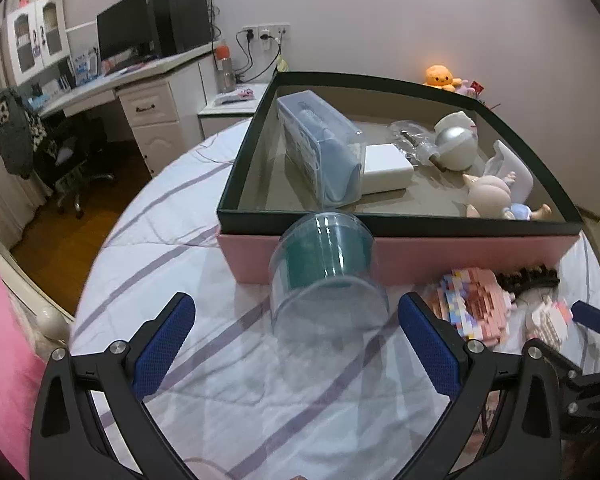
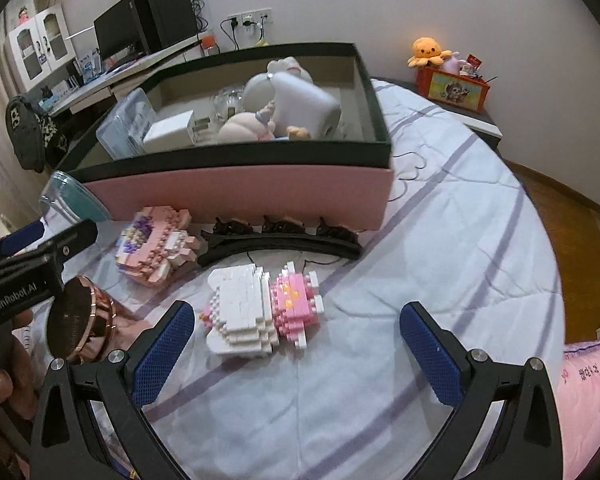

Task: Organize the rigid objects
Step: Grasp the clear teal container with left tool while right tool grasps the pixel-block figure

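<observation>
My left gripper is open, and the near end of a clear plastic cylinder with a teal insert lies between its fingertips without touching them. The cylinder lies on its side against the pink box. In the right wrist view my right gripper is open above the bed, with a white and pink brick figure just ahead of its fingertips. A second pink brick figure and a black hair clip lie before the box. The left gripper shows at the left there.
The dark-rimmed box holds a clear case, a white charger, a silver ball toy and a doll. A rose-gold round compact sits by a hand. The striped bedsheet drops to wooden floor at the left.
</observation>
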A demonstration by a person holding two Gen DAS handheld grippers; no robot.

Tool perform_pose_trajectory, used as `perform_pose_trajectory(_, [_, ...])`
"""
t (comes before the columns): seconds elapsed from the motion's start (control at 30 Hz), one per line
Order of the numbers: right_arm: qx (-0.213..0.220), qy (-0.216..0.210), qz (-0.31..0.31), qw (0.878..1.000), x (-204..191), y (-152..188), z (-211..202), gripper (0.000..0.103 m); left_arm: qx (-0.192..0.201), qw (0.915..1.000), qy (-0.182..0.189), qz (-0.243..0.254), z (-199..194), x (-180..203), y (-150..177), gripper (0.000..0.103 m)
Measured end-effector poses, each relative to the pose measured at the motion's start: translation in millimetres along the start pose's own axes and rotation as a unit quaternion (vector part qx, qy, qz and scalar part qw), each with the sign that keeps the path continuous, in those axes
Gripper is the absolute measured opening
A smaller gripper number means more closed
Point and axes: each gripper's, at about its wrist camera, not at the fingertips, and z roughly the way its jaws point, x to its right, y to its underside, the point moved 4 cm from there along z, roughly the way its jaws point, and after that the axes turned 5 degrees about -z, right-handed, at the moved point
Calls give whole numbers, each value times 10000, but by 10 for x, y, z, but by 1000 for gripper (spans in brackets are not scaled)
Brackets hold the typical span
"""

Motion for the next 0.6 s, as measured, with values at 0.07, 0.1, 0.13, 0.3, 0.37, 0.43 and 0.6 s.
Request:
perform_pose_trajectory(0.07, [18,22,-80,10000,2,-20,22,103,-115,9998,148,-102,69,-16,-2,78])
perform_pose_trajectory(0.1, [23,37,-157,9999,-15,-24,34,100,-221,9993,254,-161,116,-26,0,70])
perform_pose_trajectory(0.13, [35,62,-222,9997,-30,-22,38,95,-281,9990,294,-168,143,-22,0,54])
perform_pose_trajectory(0.3, [113,50,-326,9994,-43,-23,-28,62,-235,9989,389,-118,109,-25,34,55])
perform_pose_trajectory(0.37, [122,-20,-275,9995,-30,-7,-58,62,-196,9989,406,-117,57,-36,66,55])
perform_pose_trajectory(0.43, [148,-47,-223,9996,-22,11,-87,62,-155,9991,390,-98,3,-52,87,55])
perform_pose_trajectory(0.6, [227,-120,-179,9995,-53,43,-205,62,-24,9993,364,-71,-202,-113,144,55])
